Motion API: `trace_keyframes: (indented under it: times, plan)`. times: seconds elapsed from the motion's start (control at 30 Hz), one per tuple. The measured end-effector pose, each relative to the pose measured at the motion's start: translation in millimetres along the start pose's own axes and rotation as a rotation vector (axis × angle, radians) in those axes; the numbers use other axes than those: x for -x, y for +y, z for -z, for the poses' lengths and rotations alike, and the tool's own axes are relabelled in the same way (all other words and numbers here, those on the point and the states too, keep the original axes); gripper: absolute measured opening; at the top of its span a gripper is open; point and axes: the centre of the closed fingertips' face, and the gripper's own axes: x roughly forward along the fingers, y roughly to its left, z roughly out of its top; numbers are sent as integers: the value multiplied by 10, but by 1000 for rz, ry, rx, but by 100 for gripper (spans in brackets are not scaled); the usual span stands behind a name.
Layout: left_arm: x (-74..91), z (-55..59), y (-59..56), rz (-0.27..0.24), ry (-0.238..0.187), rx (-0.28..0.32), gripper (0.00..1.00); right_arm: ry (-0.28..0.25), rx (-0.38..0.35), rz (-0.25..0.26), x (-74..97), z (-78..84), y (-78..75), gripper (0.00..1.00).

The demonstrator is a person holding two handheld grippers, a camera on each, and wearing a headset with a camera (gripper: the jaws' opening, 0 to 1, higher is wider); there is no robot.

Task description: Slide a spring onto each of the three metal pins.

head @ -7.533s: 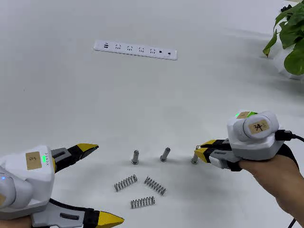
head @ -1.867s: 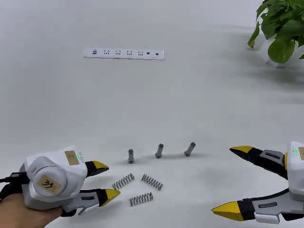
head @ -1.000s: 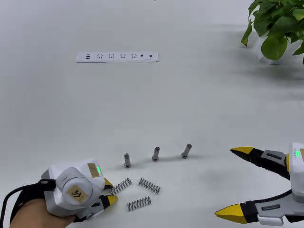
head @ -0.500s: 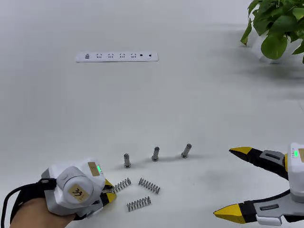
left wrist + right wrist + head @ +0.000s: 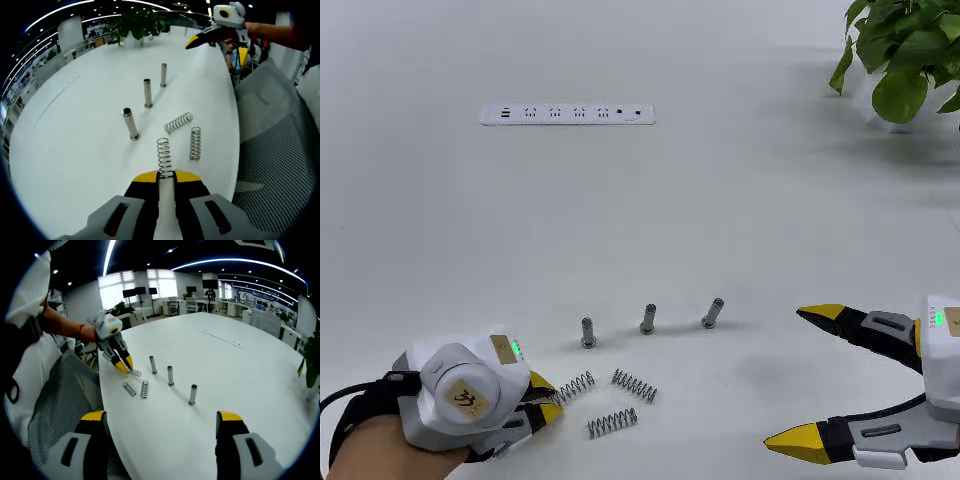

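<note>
Three metal pins stand in a row on the white table: the left pin [image 5: 587,332], the middle pin [image 5: 648,319] and the right pin [image 5: 712,313], which leans. In front of them lie three springs. My left gripper [image 5: 545,400] is shut on the near end of the left spring [image 5: 574,385] [image 5: 163,154], which still lies on the table. The middle spring [image 5: 633,385] and the front spring [image 5: 612,423] lie loose. My right gripper [image 5: 805,375] [image 5: 160,417] is held open at the right, apart from the pins, with nothing between its jaws.
A white power strip [image 5: 567,113] lies far back on the table. A potted plant [image 5: 903,55] stands at the back right. In the right gripper view a mesh office chair [image 5: 75,405] stands by the table's edge.
My left gripper has moved in low to the left spring and closed on its end. The right gripper, once at the right pin, now holds open at the right.
</note>
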Motion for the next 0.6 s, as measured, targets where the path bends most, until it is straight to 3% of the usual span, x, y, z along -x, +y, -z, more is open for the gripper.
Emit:
trace_keyframes:
  times: [0.1, 0.23, 0.3, 0.53, 0.6]
  plan:
    - [92, -59, -17, -4, -35, 19, 10, -13, 9, -7, 3, -87, 28, 89]
    - [243, -187, -55, -9, -91, 36, 10, -71, -15, -22, -13, -302, 94, 86]
    - [353, -339, -79, -10, -158, 69, 10, -106, -51, -39, -40, -476, 177, 82]
    - [576, -794, -162, 0, -324, 117, 10, -251, -163, -84, -156, -1026, 345, 70]
    - [636, -945, -177, 4, -377, 137, 10, -282, -234, -103, -197, -1163, 387, 65]
